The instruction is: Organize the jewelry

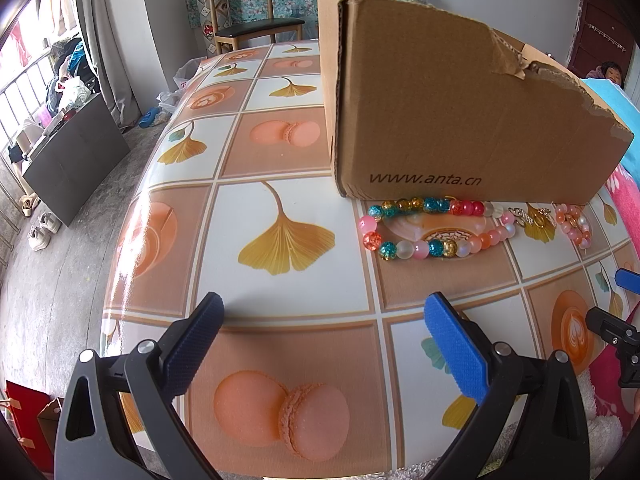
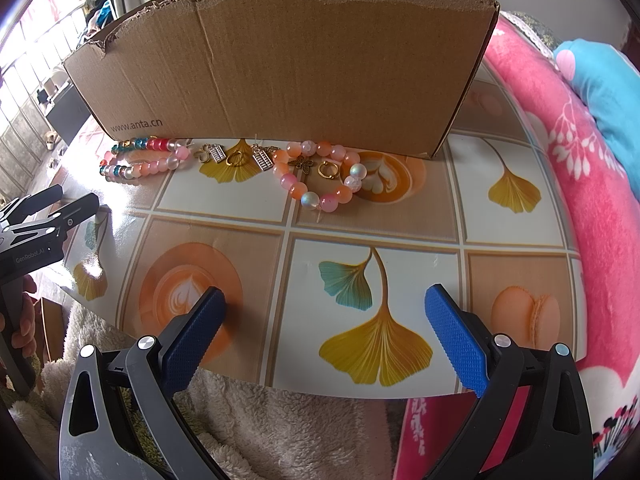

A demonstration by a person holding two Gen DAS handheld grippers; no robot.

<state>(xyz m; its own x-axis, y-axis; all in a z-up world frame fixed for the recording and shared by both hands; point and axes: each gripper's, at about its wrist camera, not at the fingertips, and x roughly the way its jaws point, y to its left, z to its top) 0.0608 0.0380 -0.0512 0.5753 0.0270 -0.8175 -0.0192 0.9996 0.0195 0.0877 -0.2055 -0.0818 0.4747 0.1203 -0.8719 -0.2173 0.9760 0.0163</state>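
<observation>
A torn cardboard box [image 1: 460,100] [image 2: 280,72] stands on the patterned table. Along its near side lie a multicoloured bead bracelet [image 1: 424,246] [image 2: 140,168], small gold charms and rings [image 1: 536,216] [image 2: 228,156], and a pink-orange bead bracelet [image 1: 576,224] [image 2: 320,196] with a butterfly charm [image 2: 303,165] and a gold ring [image 2: 327,170] inside its loop. My left gripper [image 1: 324,340] hovers open over the table, well short of the beads. My right gripper [image 2: 324,336] is open near the table's front edge, nothing between its fingers. The left gripper [image 2: 60,208] shows at the right wrist view's left edge.
The table [image 1: 280,160] drops off to a floor with shoes [image 1: 42,232] and a dark board [image 1: 76,160] on the left. A chair [image 1: 256,20] stands behind. Pink and blue blankets [image 2: 580,140] border the right side; a fluffy white blanket [image 2: 280,432] lies below the front edge.
</observation>
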